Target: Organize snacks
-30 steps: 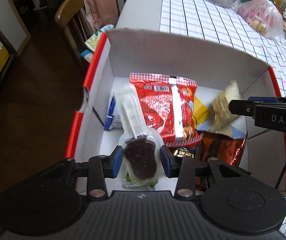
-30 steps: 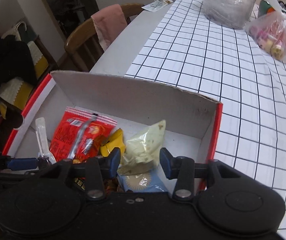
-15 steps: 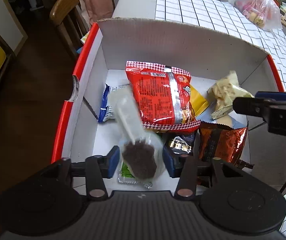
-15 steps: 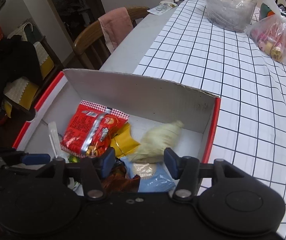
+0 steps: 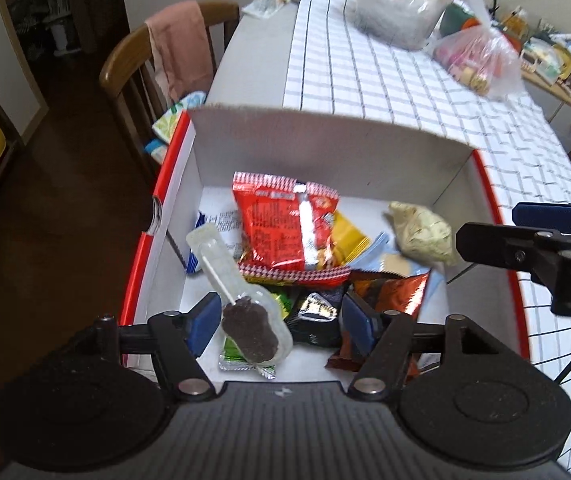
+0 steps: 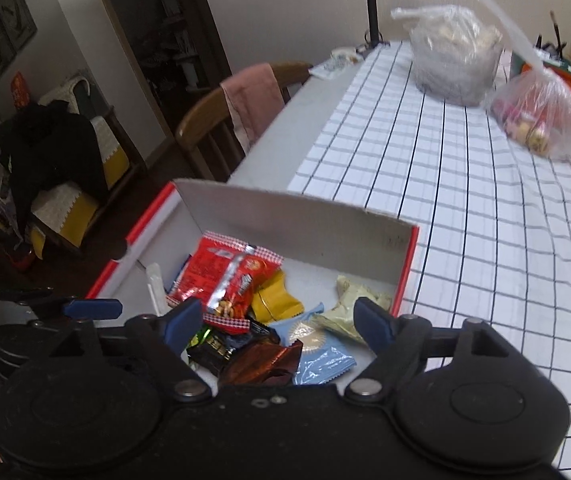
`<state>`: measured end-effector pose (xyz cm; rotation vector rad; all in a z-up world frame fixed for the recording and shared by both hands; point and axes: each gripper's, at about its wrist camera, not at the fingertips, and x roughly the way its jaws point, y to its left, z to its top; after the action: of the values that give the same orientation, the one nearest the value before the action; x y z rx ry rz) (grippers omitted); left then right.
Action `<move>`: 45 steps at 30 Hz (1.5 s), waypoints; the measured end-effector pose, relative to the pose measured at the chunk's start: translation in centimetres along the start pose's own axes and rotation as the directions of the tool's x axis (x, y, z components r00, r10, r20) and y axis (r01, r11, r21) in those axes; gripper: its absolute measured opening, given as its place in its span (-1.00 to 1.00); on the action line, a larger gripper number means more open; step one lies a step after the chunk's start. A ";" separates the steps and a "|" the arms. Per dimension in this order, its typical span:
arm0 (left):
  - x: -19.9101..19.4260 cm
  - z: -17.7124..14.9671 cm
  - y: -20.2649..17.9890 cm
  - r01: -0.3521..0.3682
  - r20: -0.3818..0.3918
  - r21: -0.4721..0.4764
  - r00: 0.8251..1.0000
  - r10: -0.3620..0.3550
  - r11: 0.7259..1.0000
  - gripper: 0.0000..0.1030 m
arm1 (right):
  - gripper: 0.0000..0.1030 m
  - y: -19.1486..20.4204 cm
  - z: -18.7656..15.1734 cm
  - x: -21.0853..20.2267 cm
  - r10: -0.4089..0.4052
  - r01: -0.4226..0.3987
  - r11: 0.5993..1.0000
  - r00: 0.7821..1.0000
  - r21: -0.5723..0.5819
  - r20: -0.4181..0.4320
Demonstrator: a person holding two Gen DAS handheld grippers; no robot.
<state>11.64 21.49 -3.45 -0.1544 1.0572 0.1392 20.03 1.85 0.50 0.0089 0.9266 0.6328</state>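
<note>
Both grippers are seen poised above the box (image 5: 325, 152), a white cardboard tray with red rim at the near edge of the checked table (image 6: 485, 200).

Left gripper (image 5: 277, 320): jaws have just been opening and stand apart. The chocolate lollipop (image 5: 251, 330), in its clear wrapper, lies between them near the box's near-left corner; the pads are not seen pressing on it, so it is judged released.

Right gripper (image 6: 277, 320): jaws have just been opening, wide apart, nothing gripped. The pale green packet (image 6: 355, 304) is lying against the box's right wall, near the far-right corner.

Other contents: red snack bag (image 5: 285, 228) at mid-box, yellow packet (image 6: 275, 300) partly under it, light blue packet (image 6: 317, 350), brown foil packet (image 5: 389, 296) and black packet (image 5: 317, 316) toward the near edge.

Step judged in hand: two snacks dropped into the box, both tools let go. The next move would call for lifting clear of the walls and seeking further snacks; none loose on the table can be made out, only tied plastic bags (image 6: 537, 116) at the far edge.

Writing: print on the red bag and black packet is present but too blurred to be read.
</note>
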 end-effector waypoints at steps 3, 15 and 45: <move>-1.1 0.2 -0.3 0.013 0.030 -0.003 0.999 -0.013 1.000 0.39 | 0.76 0.1 0.1 -1.3 -0.002 0.002 1.000 1.000 0.006 0.028; -5.2 -0.4 -0.9 0.061 0.140 0.008 0.988 -0.062 0.998 0.64 | 0.99 0.7 -1.2 -6.2 -0.002 0.004 1.000 0.990 -0.012 0.143; -9.0 -4.1 -2.0 0.095 0.260 0.023 0.961 -0.098 0.995 0.96 | 1.00 0.5 -6.8 -9.3 0.006 -0.003 1.000 0.947 -0.009 0.322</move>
<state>4.16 18.37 2.55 -0.1725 0.7856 0.0633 10.69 -4.18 3.35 0.1044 0.6067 0.6180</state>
